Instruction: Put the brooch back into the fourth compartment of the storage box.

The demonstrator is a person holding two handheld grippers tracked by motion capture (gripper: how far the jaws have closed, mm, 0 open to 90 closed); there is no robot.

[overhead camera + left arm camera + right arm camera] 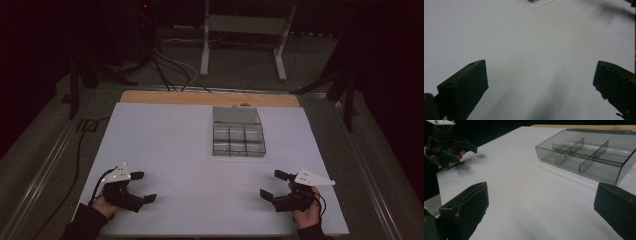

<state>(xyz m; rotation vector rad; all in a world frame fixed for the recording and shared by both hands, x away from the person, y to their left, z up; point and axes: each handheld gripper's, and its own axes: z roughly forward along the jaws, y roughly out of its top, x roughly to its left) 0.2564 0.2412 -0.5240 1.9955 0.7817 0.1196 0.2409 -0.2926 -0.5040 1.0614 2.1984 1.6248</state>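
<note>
1. Currently both idle near the front edge of the white table (pixel 165 145): left gripper (pixel 141 187) spread wide, holding nothing; right gripper (pixel 271 185) likewise spread, nothing pinched.
2. Clear divided box (pixel 238 131) well apart from both, toward the far middle of the table, lid folded back behind it.
3. Risk, as a judgement: light plastic box likely to slide or tip if nudged by one jaw on a one-sided reach; thin dividers easy to catch with a wide-spread jaw.
4. Small pale item (pixel 554 158) in a near compartment, too blurred to identify; could get missed or knocked.
5. Right gripper view gives dividers, box walls and the other hand's gripper (pixel 447 143); left gripper view mostly bare table (pixel 529 45) between its jaws.
</note>
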